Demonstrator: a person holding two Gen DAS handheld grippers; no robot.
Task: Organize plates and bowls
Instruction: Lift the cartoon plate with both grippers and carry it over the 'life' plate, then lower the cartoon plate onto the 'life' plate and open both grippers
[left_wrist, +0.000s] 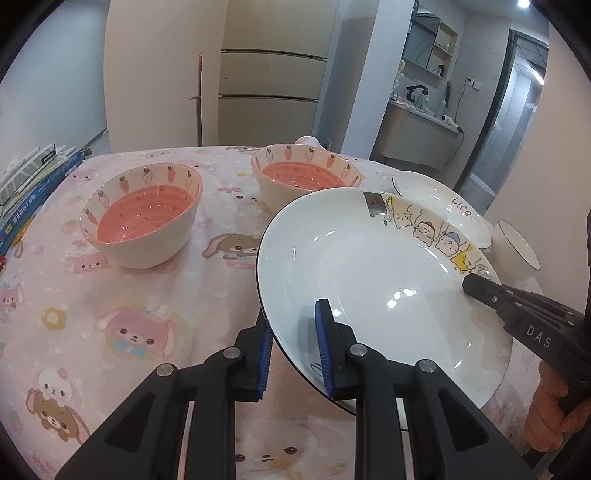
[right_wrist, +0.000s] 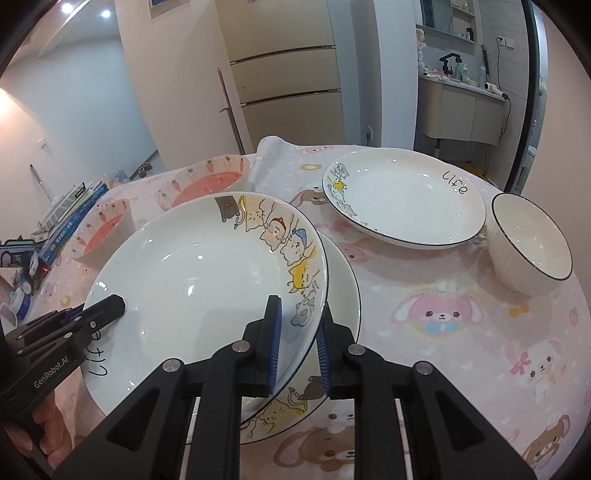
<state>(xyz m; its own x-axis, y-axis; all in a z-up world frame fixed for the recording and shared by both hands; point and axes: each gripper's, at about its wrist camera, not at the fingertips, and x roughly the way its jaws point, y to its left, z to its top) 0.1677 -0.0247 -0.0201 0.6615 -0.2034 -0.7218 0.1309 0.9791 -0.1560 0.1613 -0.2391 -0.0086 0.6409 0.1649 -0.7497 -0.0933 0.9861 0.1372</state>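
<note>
Both grippers hold one white cat-print plate (left_wrist: 369, 266) by opposite rims, lifted and tilted above the table. My left gripper (left_wrist: 293, 354) is shut on its near-left rim. My right gripper (right_wrist: 297, 354) is shut on its right rim; the plate shows in the right wrist view (right_wrist: 192, 277) just above a second cat plate (right_wrist: 340, 295) lying on the cloth. A third plate marked "Life" (right_wrist: 406, 199) lies at the back right beside a white bowl (right_wrist: 532, 240). Two pink strawberry bowls (left_wrist: 144, 218) (left_wrist: 303, 173) stand to the left.
The table carries a pink cartoon tablecloth (left_wrist: 110, 314). Books (left_wrist: 33, 184) are stacked at its left edge. Behind stand a beige cabinet (left_wrist: 269, 77) and a bathroom vanity (left_wrist: 421, 133).
</note>
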